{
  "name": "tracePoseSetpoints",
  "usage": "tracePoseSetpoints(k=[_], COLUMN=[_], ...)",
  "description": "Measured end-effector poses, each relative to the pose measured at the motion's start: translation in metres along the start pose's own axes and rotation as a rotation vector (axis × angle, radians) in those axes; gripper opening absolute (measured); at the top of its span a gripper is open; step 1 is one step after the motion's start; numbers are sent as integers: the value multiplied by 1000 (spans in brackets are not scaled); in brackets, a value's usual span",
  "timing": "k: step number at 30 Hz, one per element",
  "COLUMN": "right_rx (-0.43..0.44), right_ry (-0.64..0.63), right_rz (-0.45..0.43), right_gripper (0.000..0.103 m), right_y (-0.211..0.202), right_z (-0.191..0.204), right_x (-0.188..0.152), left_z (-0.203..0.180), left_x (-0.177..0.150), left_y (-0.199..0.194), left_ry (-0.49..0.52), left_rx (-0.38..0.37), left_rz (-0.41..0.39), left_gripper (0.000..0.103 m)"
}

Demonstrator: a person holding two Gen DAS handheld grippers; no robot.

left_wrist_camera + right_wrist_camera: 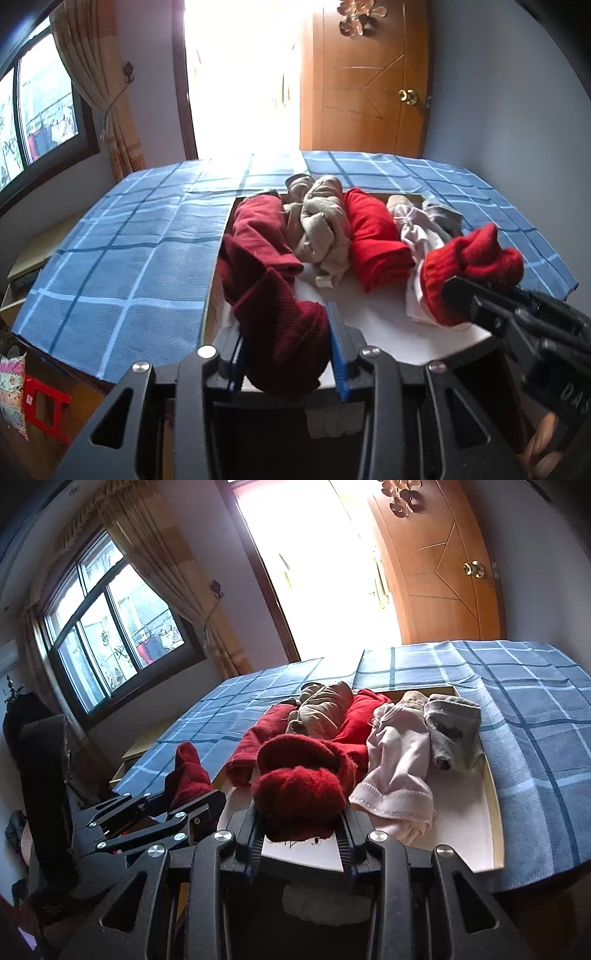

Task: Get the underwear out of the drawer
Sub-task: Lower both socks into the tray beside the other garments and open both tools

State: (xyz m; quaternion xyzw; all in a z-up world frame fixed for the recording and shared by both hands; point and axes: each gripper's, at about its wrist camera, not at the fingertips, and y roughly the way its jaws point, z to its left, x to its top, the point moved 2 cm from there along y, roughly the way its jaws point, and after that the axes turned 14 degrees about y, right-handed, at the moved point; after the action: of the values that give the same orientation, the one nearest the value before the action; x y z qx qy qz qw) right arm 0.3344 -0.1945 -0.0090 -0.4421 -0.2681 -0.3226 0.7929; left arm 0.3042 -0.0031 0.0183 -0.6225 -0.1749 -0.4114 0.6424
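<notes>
Blue checked counter [110, 258], open drawer [493, 812]; left tool [288, 354] clamped on maroon roll [273, 332], right tool [301, 834] on red roll [299, 797]; risk: snagging neighbouring pink garment [399, 775].

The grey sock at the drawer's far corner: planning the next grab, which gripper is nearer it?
Right. The right gripper sits nearer the grey sock; the left gripper works the drawer's opposite side.

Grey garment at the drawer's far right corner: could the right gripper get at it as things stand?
Probably not yet. The right gripper is shut on a bright red garment, so its jaws are taken. Otherwise the grey garment lies uncovered beside the pale pink garment.
</notes>
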Motion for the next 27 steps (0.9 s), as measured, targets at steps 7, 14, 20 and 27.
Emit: tracePoseSetpoints(k=[7,14,20,27], right_rx=[-65,-129,-151,-74], right_ry=[5,-7,-29,40], right_rz=[8,10,6,82], right_gripper=[38,38,38,38], right_y=[30,59,70,75], right_z=[-2,-7,-3,-7], right_x=[3,5,8,2], left_z=[1,5,7,3], left_x=[3,4,6,0], left_y=[30,49,61,63], left_ry=[-11,-19,-16,4], left_rx=[6,6,10,28], left_rz=[25,35,39,32], left_gripper=[36,36,36,37])
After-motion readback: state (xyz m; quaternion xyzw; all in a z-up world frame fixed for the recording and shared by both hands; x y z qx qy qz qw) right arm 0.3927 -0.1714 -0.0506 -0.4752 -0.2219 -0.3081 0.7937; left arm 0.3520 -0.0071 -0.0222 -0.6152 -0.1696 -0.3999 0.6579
